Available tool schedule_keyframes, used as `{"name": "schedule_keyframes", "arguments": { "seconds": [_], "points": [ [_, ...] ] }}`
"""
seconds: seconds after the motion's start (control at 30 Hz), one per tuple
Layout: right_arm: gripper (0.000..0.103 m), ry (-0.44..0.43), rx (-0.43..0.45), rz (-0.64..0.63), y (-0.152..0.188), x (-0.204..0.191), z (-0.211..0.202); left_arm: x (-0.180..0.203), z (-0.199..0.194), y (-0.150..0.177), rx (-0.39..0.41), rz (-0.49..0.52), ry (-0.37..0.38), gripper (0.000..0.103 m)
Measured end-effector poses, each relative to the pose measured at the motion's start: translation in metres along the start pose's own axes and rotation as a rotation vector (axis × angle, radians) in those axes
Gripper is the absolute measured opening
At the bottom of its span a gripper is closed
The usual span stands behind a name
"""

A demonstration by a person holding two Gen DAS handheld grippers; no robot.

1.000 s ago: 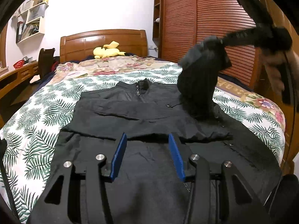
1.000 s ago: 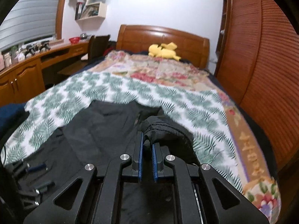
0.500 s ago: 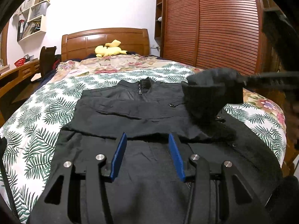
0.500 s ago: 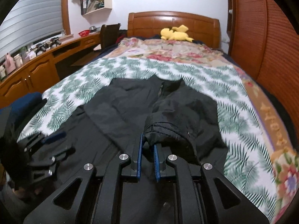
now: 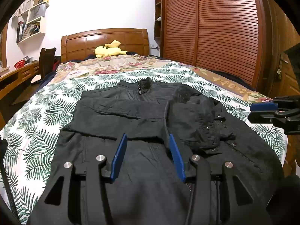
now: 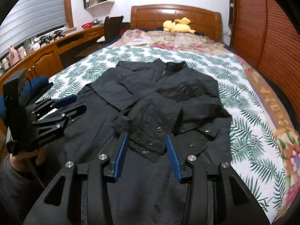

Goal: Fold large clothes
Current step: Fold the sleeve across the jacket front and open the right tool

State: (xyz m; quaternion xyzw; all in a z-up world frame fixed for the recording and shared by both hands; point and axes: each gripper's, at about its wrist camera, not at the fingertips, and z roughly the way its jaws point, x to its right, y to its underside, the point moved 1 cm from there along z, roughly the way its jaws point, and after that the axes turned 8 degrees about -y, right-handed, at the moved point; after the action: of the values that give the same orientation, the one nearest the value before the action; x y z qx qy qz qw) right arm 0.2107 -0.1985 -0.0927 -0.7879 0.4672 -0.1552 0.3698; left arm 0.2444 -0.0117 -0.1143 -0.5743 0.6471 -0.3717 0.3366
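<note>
Both sleeves lie folded across the black jacket [image 6: 142, 97] on the bed [image 6: 249, 101]; body fold left. Right claw [image 6: 147, 156] opening, sleeve cuff [image 6: 150, 131] dropped; left claw [image 5: 147, 157] released, empty.

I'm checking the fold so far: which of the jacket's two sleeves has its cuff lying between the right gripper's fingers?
The snap-buttoned sleeve, folded across the jacket on the wardrobe side. The other sleeve lies flat, farther up. The right gripper is opening.
</note>
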Motion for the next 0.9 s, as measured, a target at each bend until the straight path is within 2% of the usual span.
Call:
{"name": "schedule_keyframes", "arguments": {
  "seconds": [0.2, 0.5, 0.8, 0.9],
  "points": [
    [0.042, 0.051, 0.030, 0.025, 0.007, 0.021, 0.004, 0.005, 0.004, 0.004, -0.012, 0.016, -0.004, 0.046],
    [0.042, 0.071, 0.022, 0.089, 0.022, 0.057, 0.040, 0.022, 0.010, 0.007, -0.030, 0.039, 0.002, 0.046],
    [0.042, 0.109, 0.027, 0.103, 0.028, 0.087, 0.059, 0.050, 0.019, 0.006, -0.050, 0.069, 0.050, 0.046],
    [0.042, 0.081, 0.029, 0.124, 0.030, 0.097, 0.061, 0.062, 0.024, 0.006, -0.064, 0.087, 0.065, 0.046]
  ]
}}
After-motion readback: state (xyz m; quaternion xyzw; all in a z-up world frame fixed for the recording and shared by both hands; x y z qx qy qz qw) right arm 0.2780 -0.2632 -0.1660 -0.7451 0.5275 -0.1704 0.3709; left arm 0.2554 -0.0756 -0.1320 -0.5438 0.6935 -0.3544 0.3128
